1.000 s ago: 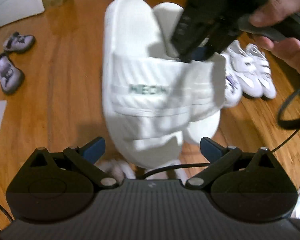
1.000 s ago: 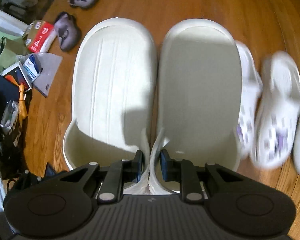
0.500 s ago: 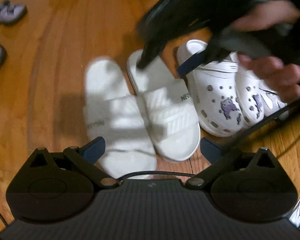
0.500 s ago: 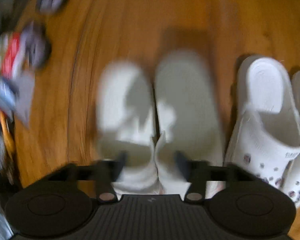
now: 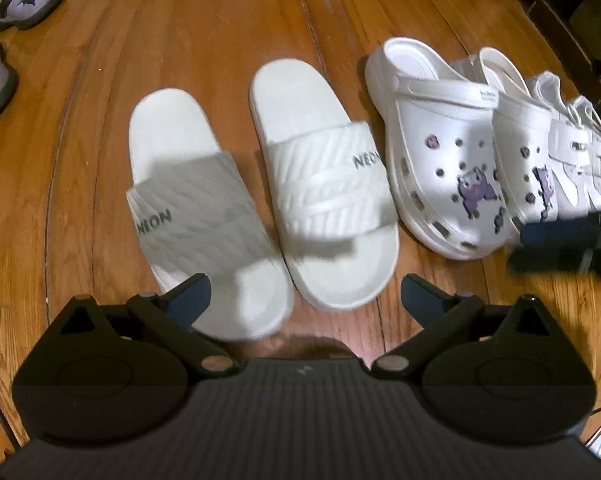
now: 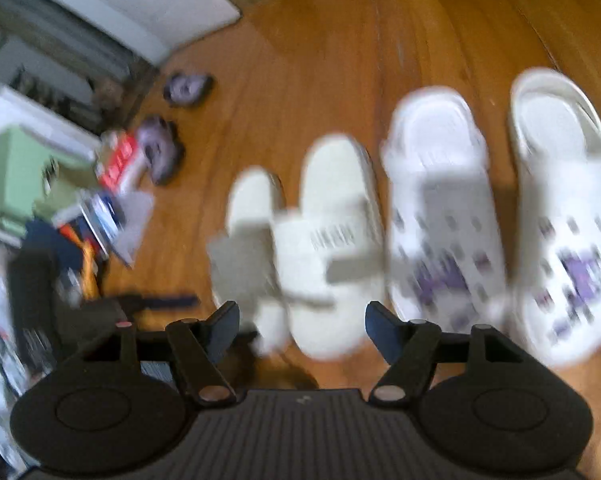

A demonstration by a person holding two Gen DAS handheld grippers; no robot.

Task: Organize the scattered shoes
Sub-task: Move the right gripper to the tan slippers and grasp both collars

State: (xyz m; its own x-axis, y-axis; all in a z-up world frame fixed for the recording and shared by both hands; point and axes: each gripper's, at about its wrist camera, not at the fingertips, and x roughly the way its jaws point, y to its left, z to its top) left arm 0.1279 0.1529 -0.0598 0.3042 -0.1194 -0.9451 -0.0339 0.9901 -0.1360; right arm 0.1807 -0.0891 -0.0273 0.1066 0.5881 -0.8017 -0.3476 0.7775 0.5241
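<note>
The white slides (image 5: 260, 196) are now set down side by side on the wood floor (image 5: 204, 32), beside the white clogs (image 5: 460, 152), having been carried a second ago in the right gripper (image 6: 298, 322). Both it and the left gripper (image 5: 304, 296) are spread wide and hold nothing. Two purple slippers (image 5: 4, 32) are left scattered, well apart.

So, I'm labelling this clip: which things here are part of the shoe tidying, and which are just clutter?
Job: white ribbed slides; white clogs with purple charms; white strapped sneakers; stray purple slippers.

Clutter: red packet; papers and books; green box.
</note>
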